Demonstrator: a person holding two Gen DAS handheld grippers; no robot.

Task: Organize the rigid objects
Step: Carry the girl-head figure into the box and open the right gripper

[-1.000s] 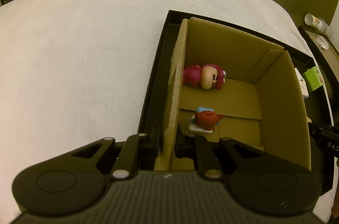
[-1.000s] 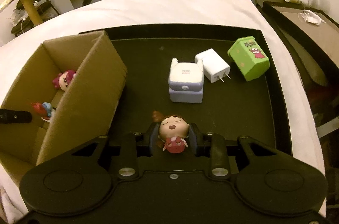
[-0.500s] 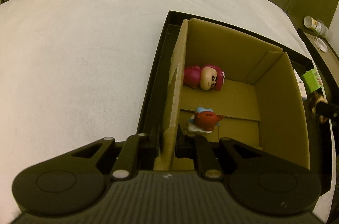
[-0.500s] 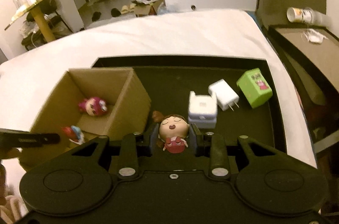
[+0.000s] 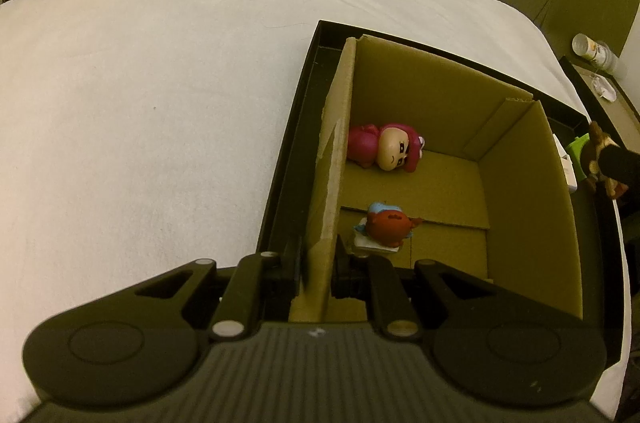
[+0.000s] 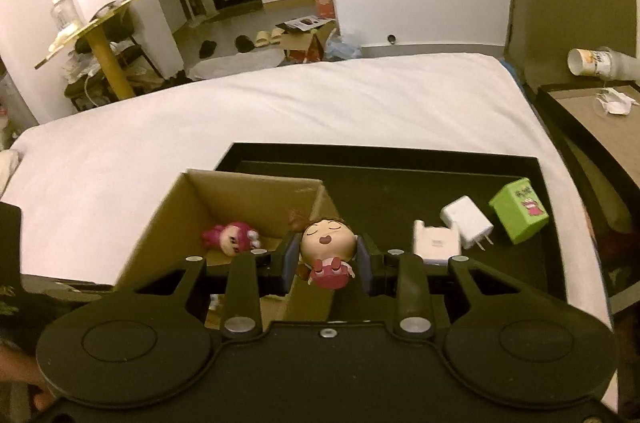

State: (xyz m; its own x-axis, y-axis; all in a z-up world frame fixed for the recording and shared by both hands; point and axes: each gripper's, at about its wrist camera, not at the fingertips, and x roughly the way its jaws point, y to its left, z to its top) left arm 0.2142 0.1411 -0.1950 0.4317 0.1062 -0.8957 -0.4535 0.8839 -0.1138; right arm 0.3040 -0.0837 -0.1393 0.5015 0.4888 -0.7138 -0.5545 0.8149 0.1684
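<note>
Across the last second the right gripper had risen from low over the black tray and swung left, so that the brown-haired doll pinched between its fingers, which had hung above bare tray floor, now hung beside the right wall of the cardboard box. That suggested the doll was on its way into the box, the third figure after the pink doll and the small red-and-blue figure already lying on its floor. The left gripper had not shifted; its fingers were pressed onto the box's left wall, steadying it inside the tray. The tray sat on the white bed, with the box filling its left end, the left wall close to the tray rim. The doll probably still had to clear the right wall's top edge before coming down. Inside, the open room lay toward the right wall, apart from both figures. On the tray floor to the right, near one another, remained the pale blue charger block, the white plug adapter and the green cube.
</note>
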